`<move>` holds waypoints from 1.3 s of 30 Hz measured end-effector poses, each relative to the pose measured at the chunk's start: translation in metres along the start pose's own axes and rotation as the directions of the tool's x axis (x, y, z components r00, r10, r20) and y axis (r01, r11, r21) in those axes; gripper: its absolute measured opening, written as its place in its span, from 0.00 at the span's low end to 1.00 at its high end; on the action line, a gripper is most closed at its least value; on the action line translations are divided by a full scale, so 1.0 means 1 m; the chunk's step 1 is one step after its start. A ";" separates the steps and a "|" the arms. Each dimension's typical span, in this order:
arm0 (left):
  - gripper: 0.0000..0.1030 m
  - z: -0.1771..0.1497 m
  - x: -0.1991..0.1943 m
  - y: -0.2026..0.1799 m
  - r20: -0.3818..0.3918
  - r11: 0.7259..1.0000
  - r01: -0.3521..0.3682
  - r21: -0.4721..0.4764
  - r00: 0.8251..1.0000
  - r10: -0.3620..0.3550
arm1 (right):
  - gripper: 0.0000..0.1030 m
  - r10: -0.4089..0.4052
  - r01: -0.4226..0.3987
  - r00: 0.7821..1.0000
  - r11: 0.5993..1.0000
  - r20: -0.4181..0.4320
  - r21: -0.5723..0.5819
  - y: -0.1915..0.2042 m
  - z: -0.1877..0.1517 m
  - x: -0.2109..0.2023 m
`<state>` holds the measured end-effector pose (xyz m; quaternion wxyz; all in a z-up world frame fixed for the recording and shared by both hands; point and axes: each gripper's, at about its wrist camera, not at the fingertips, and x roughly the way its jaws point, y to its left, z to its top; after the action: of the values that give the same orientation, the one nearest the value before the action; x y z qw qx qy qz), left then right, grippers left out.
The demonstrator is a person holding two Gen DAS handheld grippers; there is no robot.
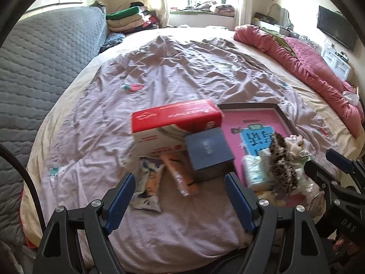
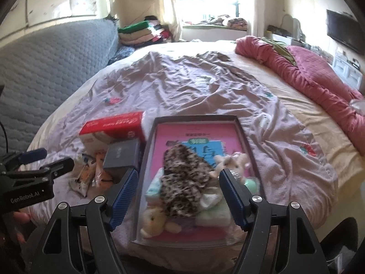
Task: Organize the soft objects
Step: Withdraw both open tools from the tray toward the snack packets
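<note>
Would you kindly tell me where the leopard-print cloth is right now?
The leopard-print cloth lies inside the dark-rimmed tray, on top of the pile of soft items; in the right wrist view it sits between the open right gripper's fingers, right of the grey box.

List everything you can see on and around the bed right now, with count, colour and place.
tray: one, dark rim, pink base, on the bed
leopard-print soft item: one, brown and cream, in the tray
plush toys: at least two, cream, in the tray
folded cloths: several, pale green and white, in the tray
red box: one, red and white, left of the tray
grey box: one, beside the tray
packets: a few, orange and white, on the sheet
quilt: one, pink, right side of the bed
left gripper: fingers open
right gripper: fingers open, over the tray
</note>
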<state>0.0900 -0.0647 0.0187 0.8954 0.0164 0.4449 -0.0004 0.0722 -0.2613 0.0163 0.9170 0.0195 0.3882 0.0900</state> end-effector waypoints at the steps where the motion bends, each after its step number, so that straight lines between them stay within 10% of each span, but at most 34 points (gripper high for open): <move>1: 0.77 -0.001 -0.001 0.004 0.004 1.000 -0.005 -0.003 1.000 0.005 | 0.73 0.012 -0.012 1.000 1.000 -0.004 0.001 0.003 -0.001 0.001; 39: 0.77 -0.038 0.035 0.098 -0.078 0.990 -0.017 -0.140 0.997 0.006 | 0.73 0.112 -0.129 0.988 0.976 -0.102 -0.178 0.107 -0.022 0.044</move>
<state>0.0824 0.0348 -0.0297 0.8764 -0.0440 0.4782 0.0367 0.0707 -0.1488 -0.0188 0.8890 -0.0459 0.4179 0.1816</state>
